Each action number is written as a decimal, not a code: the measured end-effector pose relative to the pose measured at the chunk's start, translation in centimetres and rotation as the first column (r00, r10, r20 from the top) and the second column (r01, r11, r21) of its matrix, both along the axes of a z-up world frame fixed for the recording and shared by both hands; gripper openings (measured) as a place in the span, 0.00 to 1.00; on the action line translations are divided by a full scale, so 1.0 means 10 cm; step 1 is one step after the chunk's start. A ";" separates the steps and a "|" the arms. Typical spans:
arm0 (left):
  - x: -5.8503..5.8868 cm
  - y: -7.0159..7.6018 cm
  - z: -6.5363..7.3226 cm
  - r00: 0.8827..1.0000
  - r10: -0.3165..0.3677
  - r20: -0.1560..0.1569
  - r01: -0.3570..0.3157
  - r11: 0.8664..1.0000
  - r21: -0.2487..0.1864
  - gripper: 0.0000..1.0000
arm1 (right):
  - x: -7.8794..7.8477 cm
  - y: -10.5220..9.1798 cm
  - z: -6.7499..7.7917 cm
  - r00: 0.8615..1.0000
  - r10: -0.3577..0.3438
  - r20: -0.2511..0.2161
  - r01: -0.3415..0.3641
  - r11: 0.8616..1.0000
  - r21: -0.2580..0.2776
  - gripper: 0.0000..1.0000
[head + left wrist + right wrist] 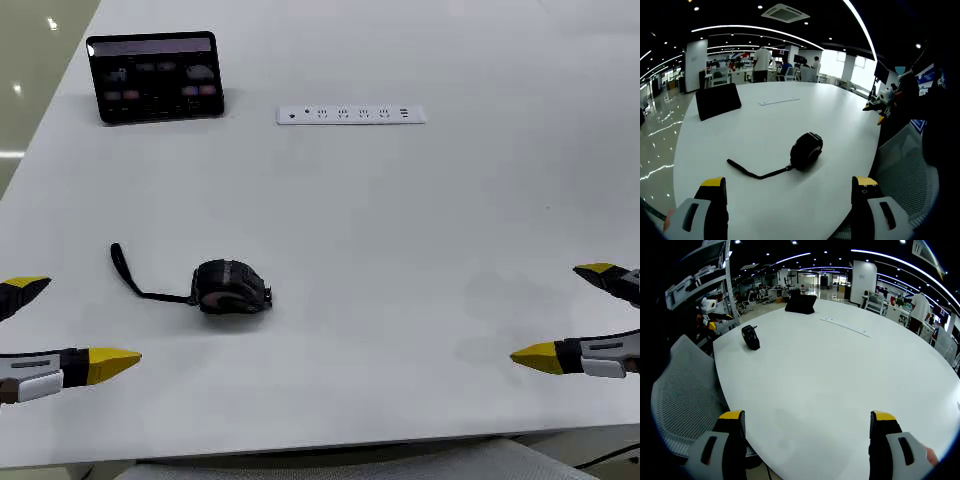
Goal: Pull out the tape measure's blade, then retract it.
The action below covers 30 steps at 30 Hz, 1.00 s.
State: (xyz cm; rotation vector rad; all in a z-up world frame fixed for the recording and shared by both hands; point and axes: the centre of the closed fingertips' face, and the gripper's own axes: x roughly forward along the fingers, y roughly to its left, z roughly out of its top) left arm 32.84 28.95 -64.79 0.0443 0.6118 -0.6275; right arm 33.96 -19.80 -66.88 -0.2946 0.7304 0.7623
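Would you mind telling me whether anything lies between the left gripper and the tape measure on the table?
Nothing visible does. Only bare table separates the open left gripper from the tape measure; its own strap trails toward that side. The tablet and power strip lie well beyond it.

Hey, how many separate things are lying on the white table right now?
3: a black round tape measure near the front left, a dark tablet propped at the back left, and a white power strip flat at the back centre. None seems hidden.

head: above, looking down | gripper views: low, facing inward | shared: tape measure (231,287)
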 end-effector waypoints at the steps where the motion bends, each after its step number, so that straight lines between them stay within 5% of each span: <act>1: 0.00 0.00 0.00 1.000 0.001 0.000 -0.001 1.000 -0.001 1.00 | -0.01 0.00 0.00 1.000 -0.001 -0.001 0.001 1.000 -0.001 1.00; 15: 0.02 0.02 0.04 1.000 -0.001 0.019 0.001 1.000 -0.002 1.00 | -0.02 0.00 0.00 1.000 0.000 0.008 0.000 1.000 -0.008 1.00; 19: 0.05 0.06 0.03 0.999 -0.006 0.033 0.006 1.000 0.027 1.00 | 0.01 0.03 0.02 1.000 0.007 0.007 -0.007 1.000 -0.006 1.00; 30: 0.23 -0.06 0.16 0.995 -0.094 0.025 0.093 0.995 0.040 1.00 | 0.31 0.33 0.23 0.995 0.080 0.052 -0.080 0.997 -0.005 1.00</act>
